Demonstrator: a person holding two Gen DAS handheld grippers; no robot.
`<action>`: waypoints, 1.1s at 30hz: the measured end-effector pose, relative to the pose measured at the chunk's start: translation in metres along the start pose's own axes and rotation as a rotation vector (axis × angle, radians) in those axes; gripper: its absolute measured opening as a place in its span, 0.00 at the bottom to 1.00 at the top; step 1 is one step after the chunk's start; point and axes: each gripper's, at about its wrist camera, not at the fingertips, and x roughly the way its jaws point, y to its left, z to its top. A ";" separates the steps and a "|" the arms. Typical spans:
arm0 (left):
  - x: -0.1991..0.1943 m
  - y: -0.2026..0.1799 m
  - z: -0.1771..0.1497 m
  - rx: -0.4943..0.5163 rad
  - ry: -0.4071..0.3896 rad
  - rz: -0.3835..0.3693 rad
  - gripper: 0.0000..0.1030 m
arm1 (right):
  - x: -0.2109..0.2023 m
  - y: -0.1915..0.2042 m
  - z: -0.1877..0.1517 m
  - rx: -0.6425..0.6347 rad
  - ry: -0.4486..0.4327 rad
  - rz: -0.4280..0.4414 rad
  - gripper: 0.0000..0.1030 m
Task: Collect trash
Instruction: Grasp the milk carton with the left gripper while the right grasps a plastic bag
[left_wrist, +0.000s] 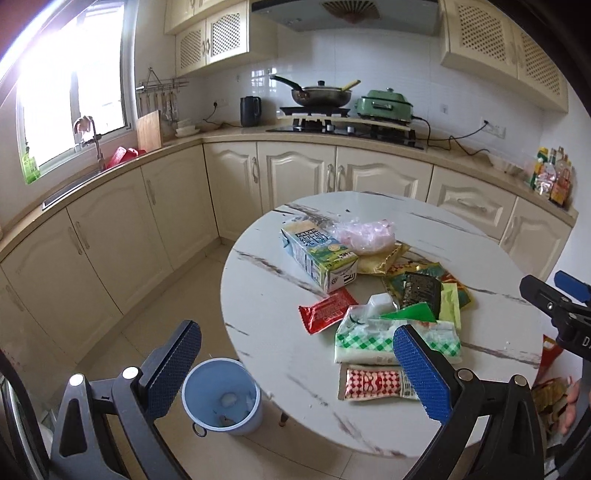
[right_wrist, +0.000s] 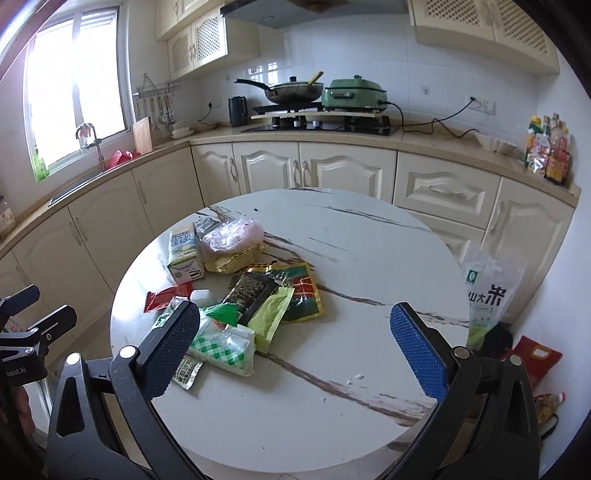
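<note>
A loose heap of empty packaging lies on the round, marble-patterned tabletop (right_wrist: 369, 258), gathered toward the side facing the window and sink. At the far end of the heap a green-and-white milk carton (left_wrist: 317, 254) lies on its side, its long axis running from the far left edge of the tabletop toward the middle, with a crumpled pink plastic bag (left_wrist: 364, 234) touching it and a gold wrapper (left_wrist: 380, 260) just beneath that. Nearer lie a red sachet (left_wrist: 325, 309), a black packet (left_wrist: 421, 291) resting on a large green-and-red pouch (right_wrist: 301, 291), a pale yellow-green wrapper (right_wrist: 271, 317), a small white tub (left_wrist: 380, 304) and a green-checked tissue pack (left_wrist: 373, 341). Closest to the left camera, a red-and-white checked sachet (left_wrist: 373, 384) lies flat with its length across the view, near the tabletop's rim. The left gripper (left_wrist: 295, 369) hovers over that rim, its blue-padded fingers (left_wrist: 421, 373) wide apart and empty; below it, on the floor close by the tabletop's edge, a blue bin (left_wrist: 221, 397) stands upright with a few scraps inside. The right gripper (right_wrist: 295, 350) also has its fingers spread wide, holding nothing, above the near half of the tabletop, which lies bare across its right and far sides. A rice bag (right_wrist: 487, 299) stands on the floor off the right rim.
</note>
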 end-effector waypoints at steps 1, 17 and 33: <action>0.015 -0.003 0.010 -0.003 0.013 -0.007 0.99 | 0.007 -0.002 0.004 -0.001 0.006 -0.007 1.00; 0.228 -0.047 0.112 -0.004 0.220 0.055 0.93 | 0.133 -0.012 0.067 -0.069 0.106 -0.018 1.00; 0.239 0.018 0.112 -0.139 0.182 -0.127 0.44 | 0.234 0.047 0.087 0.000 0.252 0.269 1.00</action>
